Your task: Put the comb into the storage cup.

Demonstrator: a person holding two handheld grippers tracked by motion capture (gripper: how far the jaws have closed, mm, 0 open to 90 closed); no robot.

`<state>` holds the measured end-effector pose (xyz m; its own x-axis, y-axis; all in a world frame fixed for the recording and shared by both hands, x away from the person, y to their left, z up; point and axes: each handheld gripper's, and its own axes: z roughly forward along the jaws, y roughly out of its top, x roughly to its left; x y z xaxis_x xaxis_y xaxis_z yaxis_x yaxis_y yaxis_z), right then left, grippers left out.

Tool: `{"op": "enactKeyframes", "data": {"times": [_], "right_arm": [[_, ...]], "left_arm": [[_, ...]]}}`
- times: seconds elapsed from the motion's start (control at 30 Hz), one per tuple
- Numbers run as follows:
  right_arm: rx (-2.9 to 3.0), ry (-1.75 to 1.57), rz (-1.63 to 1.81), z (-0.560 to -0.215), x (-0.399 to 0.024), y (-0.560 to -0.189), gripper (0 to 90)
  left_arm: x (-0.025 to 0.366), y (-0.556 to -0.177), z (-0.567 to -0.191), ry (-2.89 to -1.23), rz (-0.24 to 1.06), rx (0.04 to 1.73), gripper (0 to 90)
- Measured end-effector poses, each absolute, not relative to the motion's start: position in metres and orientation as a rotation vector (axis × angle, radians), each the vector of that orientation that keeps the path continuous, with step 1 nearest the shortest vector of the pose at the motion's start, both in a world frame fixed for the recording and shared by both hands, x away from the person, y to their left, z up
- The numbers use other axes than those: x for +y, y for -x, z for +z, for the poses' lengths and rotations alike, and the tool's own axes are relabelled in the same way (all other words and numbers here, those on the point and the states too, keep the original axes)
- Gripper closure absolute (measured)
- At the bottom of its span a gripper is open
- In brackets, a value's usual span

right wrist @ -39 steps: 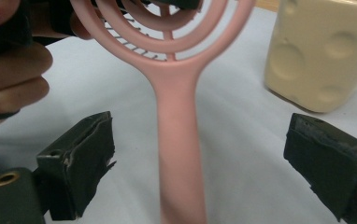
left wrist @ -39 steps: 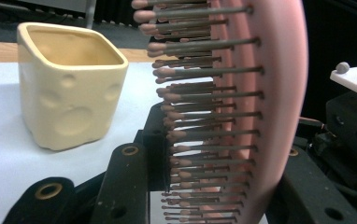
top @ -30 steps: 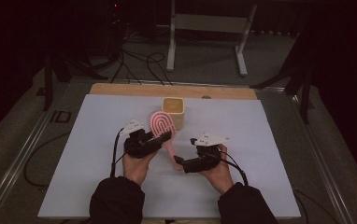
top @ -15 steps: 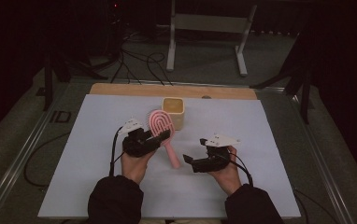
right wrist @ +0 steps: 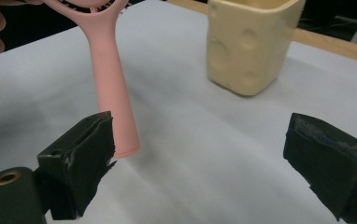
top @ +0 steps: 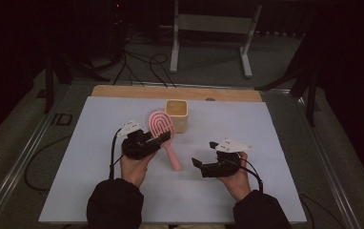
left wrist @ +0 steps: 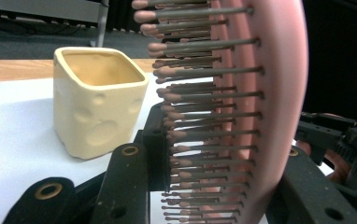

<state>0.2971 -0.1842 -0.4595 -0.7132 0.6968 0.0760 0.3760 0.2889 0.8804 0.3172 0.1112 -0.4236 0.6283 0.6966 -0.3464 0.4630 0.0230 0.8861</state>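
Pink plastic paddle hairbrush (top: 161, 131) is clamped by its head in the left claw (top: 158, 139), handle sloping down toward the white table (top: 275, 143) just before the pale yellow square ceramic cup (top: 176, 115). Right claw (top: 195, 163) gapes empty beside the handle tip. Probably the cup is the goal: raise the brush, swing the handle over the rim, lower it straight.

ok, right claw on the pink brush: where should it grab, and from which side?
Probably the handle. The left claw is already shut on the hairbrush head, so the slim, straight handle hangs free, slanting down toward the table. The open right claw could come in level from its own side, near the lower end.
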Motion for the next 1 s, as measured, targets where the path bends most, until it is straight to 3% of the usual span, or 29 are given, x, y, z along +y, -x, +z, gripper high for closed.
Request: {"op": "enactKeyframes", "data": {"times": [1.0], "right_arm": [[2.035,-1.037,1.5,-0.484,-0.255,-0.264,8.7]], "left_arm": [[0.121,-0.319,-0.415,-1.609,0.269,0.979,64.8]]}}
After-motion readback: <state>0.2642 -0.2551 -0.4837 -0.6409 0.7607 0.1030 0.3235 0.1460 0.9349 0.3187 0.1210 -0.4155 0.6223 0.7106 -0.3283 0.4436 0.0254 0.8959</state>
